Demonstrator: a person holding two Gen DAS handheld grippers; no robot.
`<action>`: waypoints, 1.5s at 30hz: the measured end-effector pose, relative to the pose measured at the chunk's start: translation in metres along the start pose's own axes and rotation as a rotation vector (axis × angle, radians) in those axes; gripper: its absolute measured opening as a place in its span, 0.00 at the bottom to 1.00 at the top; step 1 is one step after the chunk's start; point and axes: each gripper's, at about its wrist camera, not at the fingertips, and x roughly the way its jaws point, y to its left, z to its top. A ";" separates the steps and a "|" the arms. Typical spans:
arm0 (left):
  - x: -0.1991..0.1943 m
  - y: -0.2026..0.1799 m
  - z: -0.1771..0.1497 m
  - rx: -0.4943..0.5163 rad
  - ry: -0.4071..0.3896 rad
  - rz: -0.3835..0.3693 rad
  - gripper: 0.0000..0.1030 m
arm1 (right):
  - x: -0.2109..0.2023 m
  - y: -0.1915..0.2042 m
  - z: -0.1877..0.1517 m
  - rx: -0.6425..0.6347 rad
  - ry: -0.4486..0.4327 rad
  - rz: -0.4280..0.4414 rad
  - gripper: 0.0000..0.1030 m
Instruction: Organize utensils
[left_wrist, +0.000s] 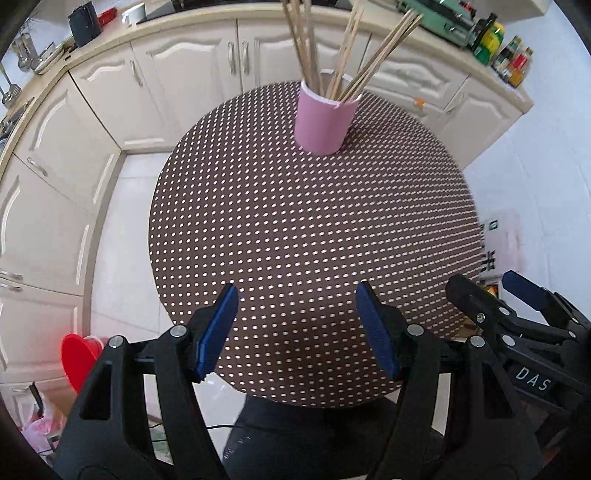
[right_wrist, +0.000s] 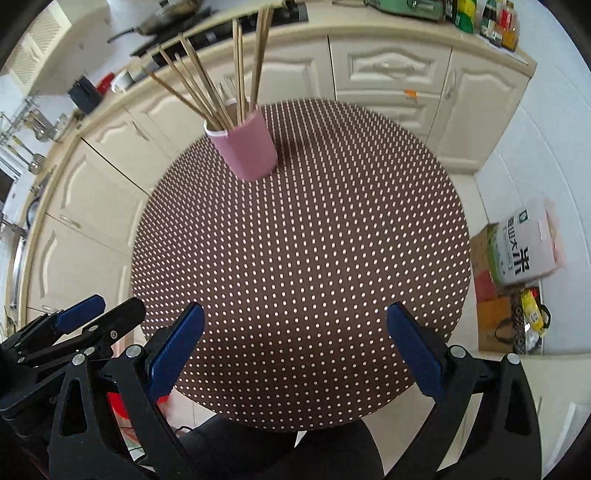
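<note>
Chopsticks (left_wrist: 332, 55) stand bundled in a pink cup (left_wrist: 323, 120) near the far edge of the round dotted table (left_wrist: 295, 240), leaning outward in a loose fan against the cup's rim. No other utensil lies anywhere on the table in either view, so the gathering looks finished, or very nearly so; judging from this alone, nothing is left on the table to pick up, unless the sticks are meant to be straightened.

At the near edge, the left gripper (left_wrist: 295, 328) hangs over the table with its blue fingers spread apart and nothing between them. Just beside it, the right gripper (right_wrist: 295, 350) is likewise spread wide and empty, well apart from the cup.

Beyond the table run cream cabinets (right_wrist: 388, 70) under a counter with bottles (left_wrist: 513, 62), a red bucket (left_wrist: 79, 354) sits on the floor to the left, and a rice bag (right_wrist: 524, 240) lies to the right.
</note>
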 end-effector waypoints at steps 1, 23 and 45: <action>0.004 0.002 0.000 -0.004 0.009 0.002 0.64 | 0.007 0.001 0.002 0.001 0.015 -0.003 0.92; 0.112 0.042 0.055 -0.043 0.206 -0.055 0.66 | 0.139 -0.073 0.087 0.218 -0.126 -0.394 0.92; 0.104 0.072 0.140 -0.124 0.046 0.019 0.66 | 0.159 -0.091 0.049 0.315 -0.334 -0.383 0.94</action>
